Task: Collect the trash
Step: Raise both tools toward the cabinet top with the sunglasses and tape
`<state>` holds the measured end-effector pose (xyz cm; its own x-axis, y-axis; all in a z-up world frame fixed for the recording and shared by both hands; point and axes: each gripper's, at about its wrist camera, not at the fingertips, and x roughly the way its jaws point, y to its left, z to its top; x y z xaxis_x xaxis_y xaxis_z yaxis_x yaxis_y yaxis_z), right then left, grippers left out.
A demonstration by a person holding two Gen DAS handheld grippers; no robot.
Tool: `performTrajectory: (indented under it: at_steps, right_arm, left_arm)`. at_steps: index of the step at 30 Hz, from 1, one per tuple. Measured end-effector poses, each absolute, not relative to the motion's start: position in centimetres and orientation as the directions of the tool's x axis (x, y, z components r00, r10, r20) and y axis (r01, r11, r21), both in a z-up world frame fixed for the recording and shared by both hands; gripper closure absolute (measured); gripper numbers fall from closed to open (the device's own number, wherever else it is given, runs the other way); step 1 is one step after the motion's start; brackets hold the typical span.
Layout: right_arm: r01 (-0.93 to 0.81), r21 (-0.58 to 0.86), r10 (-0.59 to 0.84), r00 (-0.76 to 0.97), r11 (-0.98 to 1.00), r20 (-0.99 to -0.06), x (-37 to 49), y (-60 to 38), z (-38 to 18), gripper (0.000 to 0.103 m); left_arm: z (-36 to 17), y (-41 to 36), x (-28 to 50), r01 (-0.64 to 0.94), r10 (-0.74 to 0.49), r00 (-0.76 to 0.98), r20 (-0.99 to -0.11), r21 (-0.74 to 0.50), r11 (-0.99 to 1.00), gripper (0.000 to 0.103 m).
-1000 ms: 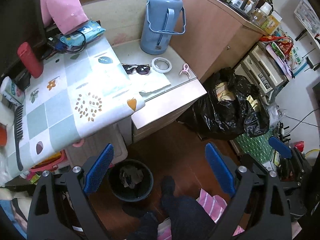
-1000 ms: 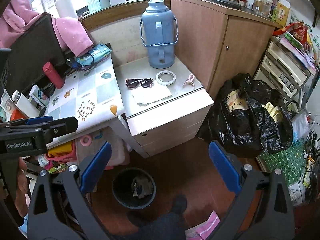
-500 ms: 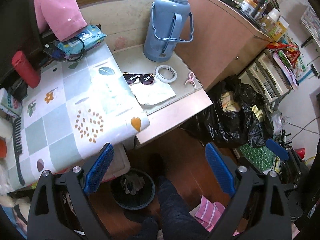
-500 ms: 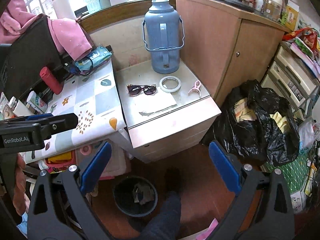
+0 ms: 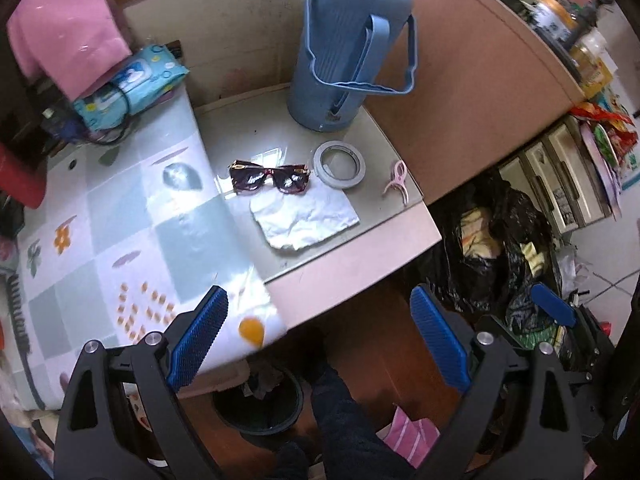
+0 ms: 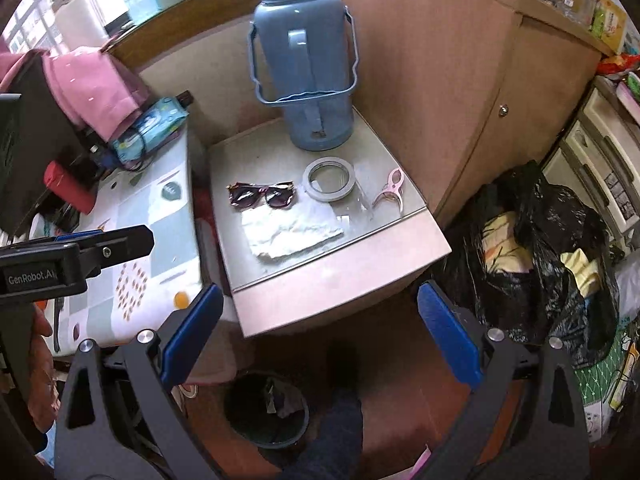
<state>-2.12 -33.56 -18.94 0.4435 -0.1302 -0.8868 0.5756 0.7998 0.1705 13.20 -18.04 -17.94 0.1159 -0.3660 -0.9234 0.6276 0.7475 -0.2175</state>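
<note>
White crumpled tissue (image 5: 305, 217) lay near the cabinet top's (image 5: 356, 256) front edge, just beside the sunglasses (image 5: 270, 176); both the left gripper (image 5: 318, 338) and right gripper (image 6: 320, 330) hovered spread wide, empty, above the bin (image 6: 267, 408).

A blue thermos (image 5: 344, 44) is standing upright at the far side of the tabletop (image 5: 360, 240). Sunglasses (image 5: 270, 178) are lying near its middle, a tape roll (image 5: 339, 159) is sitting just to their right, and a pink clip (image 5: 397, 178) is lying further right. A pink cloth (image 5: 64, 36) is draping over things at the far left.
</note>
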Motion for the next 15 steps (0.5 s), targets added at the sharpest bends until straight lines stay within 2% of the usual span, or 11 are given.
performTrajectory:
  at_steps: [15]
  right_arm:
    - [0.554, 0.193, -0.038, 0.379, 0.810, -0.925, 6.1, -43.0, -26.5, 0.006]
  left_arm:
    - [-24.9, -26.9, 20.8, 0.528, -0.290, 0.064, -0.955, -0.214, 0.822, 0.013]
